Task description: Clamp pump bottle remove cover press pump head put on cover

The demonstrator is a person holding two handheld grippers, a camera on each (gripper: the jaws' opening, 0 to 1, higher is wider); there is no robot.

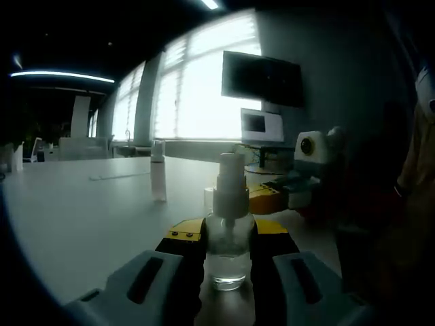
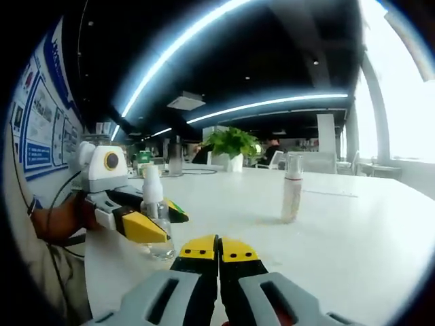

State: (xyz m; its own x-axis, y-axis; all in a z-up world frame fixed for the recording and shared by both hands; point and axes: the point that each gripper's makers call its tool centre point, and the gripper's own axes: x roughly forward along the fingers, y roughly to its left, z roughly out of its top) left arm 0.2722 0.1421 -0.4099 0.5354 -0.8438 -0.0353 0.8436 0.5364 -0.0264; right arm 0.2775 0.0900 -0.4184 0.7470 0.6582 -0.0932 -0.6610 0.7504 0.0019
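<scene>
White table (image 1: 81, 210) carries the clear pump bottle (image 1: 228, 234) gripped by the left tool (image 1: 228, 261), its cover (image 2: 292, 187) at two o'clock, right tool (image 2: 218, 261) clenched empty.

My left gripper view sits low over the white tabletop (image 1: 88, 204), very close behind the pump bottle (image 1: 228, 231), facing the bright windows (image 1: 204, 88). My right gripper view looks across the tabletop towards a potted plant (image 2: 231, 144). Both views share the pump bottle and a second bottle (image 2: 292, 187) standing farther out.
</scene>
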